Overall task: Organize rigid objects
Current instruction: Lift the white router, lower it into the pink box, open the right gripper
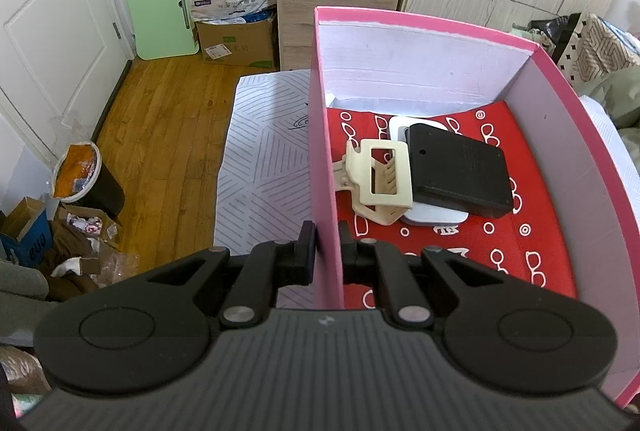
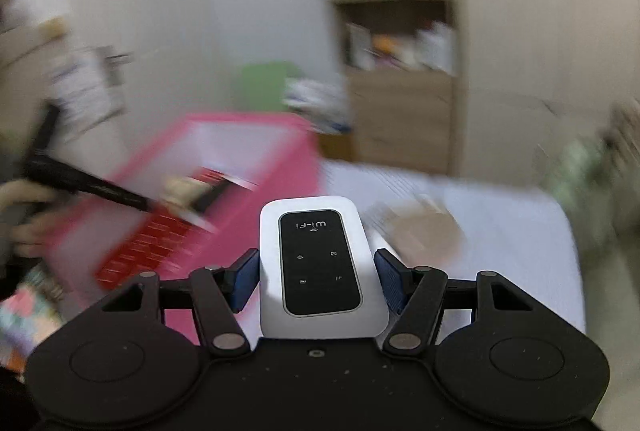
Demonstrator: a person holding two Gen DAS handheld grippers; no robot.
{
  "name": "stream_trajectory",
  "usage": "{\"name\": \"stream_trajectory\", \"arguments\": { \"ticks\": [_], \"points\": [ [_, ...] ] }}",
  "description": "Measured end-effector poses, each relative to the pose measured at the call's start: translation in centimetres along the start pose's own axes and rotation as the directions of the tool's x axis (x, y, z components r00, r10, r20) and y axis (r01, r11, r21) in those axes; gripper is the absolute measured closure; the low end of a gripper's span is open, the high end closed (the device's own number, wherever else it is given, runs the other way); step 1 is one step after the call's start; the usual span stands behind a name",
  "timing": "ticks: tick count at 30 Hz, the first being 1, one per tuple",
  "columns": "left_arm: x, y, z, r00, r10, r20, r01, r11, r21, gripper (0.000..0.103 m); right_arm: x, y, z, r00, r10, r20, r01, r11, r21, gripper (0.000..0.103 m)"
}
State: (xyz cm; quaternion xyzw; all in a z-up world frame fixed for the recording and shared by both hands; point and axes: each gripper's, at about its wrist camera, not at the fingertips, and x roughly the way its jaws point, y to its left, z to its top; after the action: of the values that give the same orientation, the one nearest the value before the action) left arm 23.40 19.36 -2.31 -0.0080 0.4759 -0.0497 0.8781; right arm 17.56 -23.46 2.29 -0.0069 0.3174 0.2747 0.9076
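Pink cardboard is what my left gripper (image 1: 325,255) grips: its fingers are clenched on the near side wall of the pink box (image 1: 326,159), one pad outside and one inside, steadying it. Inside, on the red patterned lining, lie a cream hair claw (image 1: 378,183), a black flat case (image 1: 460,171) and a white device (image 1: 436,217) beneath them, all touching. My right gripper (image 2: 316,281) grasps a white Wi-Fi router (image 2: 320,271) by its long sides, lifted clear of the pale sheet below, with the box off to its left. I judge this the carrying step; next I must swing the router over the open box, find bare lining, lower it and release.
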Motion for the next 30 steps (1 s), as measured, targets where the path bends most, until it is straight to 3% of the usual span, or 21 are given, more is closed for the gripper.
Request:
{"name": "stream_trajectory", "arguments": {
  "ticks": [3, 7, 9, 13, 16, 19, 24, 28, 30],
  "points": [
    [0.0, 0.0, 0.0, 1.000, -0.004, 0.001, 0.004, 1.000, -0.010, 0.095, 1.0, 2.9, 3.8, 0.986, 0.167, -0.019, -0.168, 0.975, -0.147, 0.035],
    [-0.1, 0.2, 0.0, 1.000, -0.008, 0.001, 0.008, 1.000, -0.017, 0.095, 5.8, 6.1, 7.7, 0.921, 0.340, -0.191, -0.377, 0.902, -0.210, 0.035],
    [-0.1, 0.2, 0.0, 1.000, -0.006, 0.002, 0.006, 1.000, -0.016, 0.095, 8.4, 7.5, 8.7, 0.890, 0.365, -0.273, -0.430, 0.871, -0.236, 0.035],
    [-0.3, 0.2, -0.2, 1.000, 0.007, 0.016, -0.007, 1.000, -0.021, 0.095, 13.4, 10.5, 9.0, 0.855, 0.330, -0.400, -0.466, 0.827, -0.315, 0.035],
    [-0.3, 0.2, -0.4, 1.000, 0.007, 0.014, -0.007, 1.000, -0.027, 0.095, 16.3, 12.0, 8.3, 0.811, 0.318, -0.491, -0.516, 0.784, -0.345, 0.035],
    [-0.3, 0.3, -0.3, 1.000, 0.010, 0.012, -0.010, 1.000, -0.027, 0.095, 18.0, 13.2, 7.1, 0.802, 0.275, -0.531, -0.531, 0.735, -0.421, 0.036],
    [-0.1, 0.2, -0.2, 1.000, 0.001, 0.002, -0.001, 1.000, -0.029, 0.095, 19.8, 14.7, 6.9, 0.782, 0.263, -0.565, -0.561, 0.692, -0.454, 0.038],
    [0.1, 0.4, -0.1, 1.000, -0.013, -0.001, 0.013, 0.999, -0.045, 0.096, 20.8, 15.9, 6.6, 0.789, 0.200, -0.581, -0.540, 0.676, -0.501, 0.038],
    [0.1, 0.3, -0.2, 1.000, -0.011, -0.002, 0.011, 0.999, -0.038, 0.096, 21.0, 16.2, 6.1, 0.805, 0.164, -0.571, -0.519, 0.660, -0.543, 0.039]
  ]
}}
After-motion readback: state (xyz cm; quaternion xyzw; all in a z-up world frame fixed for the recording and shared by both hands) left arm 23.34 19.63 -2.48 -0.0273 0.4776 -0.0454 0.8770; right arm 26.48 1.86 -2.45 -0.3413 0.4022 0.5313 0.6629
